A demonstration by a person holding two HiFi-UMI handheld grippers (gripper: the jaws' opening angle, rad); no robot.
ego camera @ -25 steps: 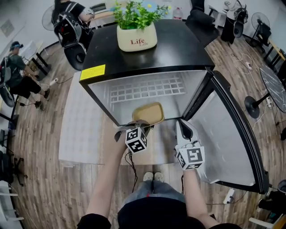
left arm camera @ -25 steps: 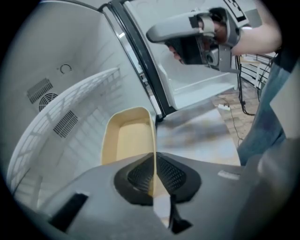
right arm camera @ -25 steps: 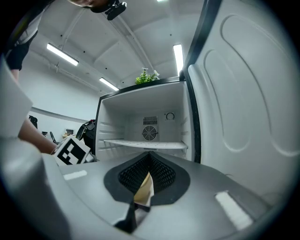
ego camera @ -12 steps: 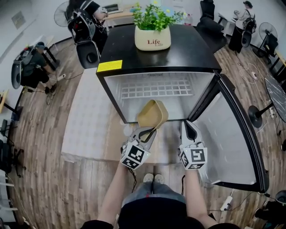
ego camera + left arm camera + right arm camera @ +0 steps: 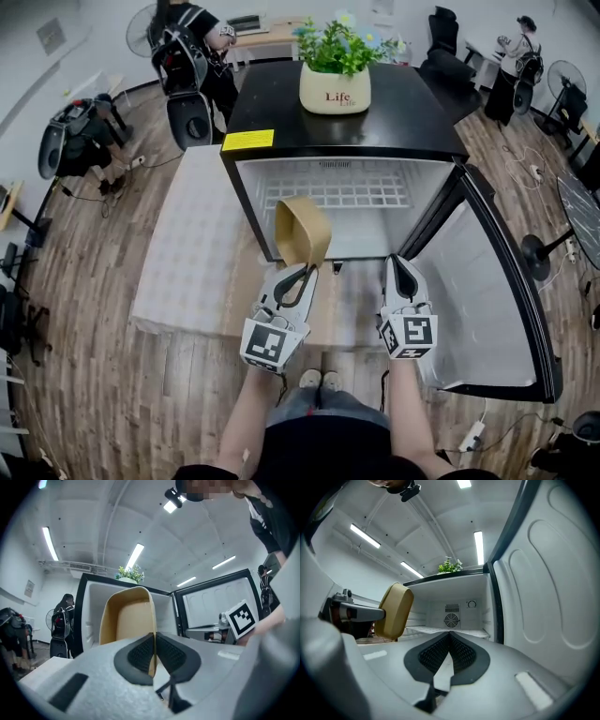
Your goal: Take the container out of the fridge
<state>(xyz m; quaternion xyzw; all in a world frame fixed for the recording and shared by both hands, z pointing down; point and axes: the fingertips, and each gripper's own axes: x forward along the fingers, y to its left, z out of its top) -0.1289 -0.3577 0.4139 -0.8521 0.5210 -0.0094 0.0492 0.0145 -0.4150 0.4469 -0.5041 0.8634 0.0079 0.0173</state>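
Note:
The tan container [image 5: 302, 230] hangs tipped on its side in front of the open fridge [image 5: 342, 192], clear of the shelf. My left gripper [image 5: 307, 269] is shut on the container's rim [image 5: 152, 641], the thin wall pinched between the black pads. From the left gripper view I look into the container's empty inside [image 5: 129, 620]. My right gripper [image 5: 397, 269] is shut on nothing, held just right of the container [image 5: 394, 610] and pointing into the fridge's bare interior [image 5: 452, 616].
The fridge door [image 5: 487, 281] stands open to the right. A white wire shelf [image 5: 342, 192] lies inside. A potted plant [image 5: 336, 70] sits on the fridge top. A pale mat [image 5: 187, 244] lies on the wood floor at left. People sit and stand at the back left [image 5: 192, 52].
The left gripper has drawn the container back out of the fridge and tilted it from flat to nearly on edge. The right gripper has stayed almost still.

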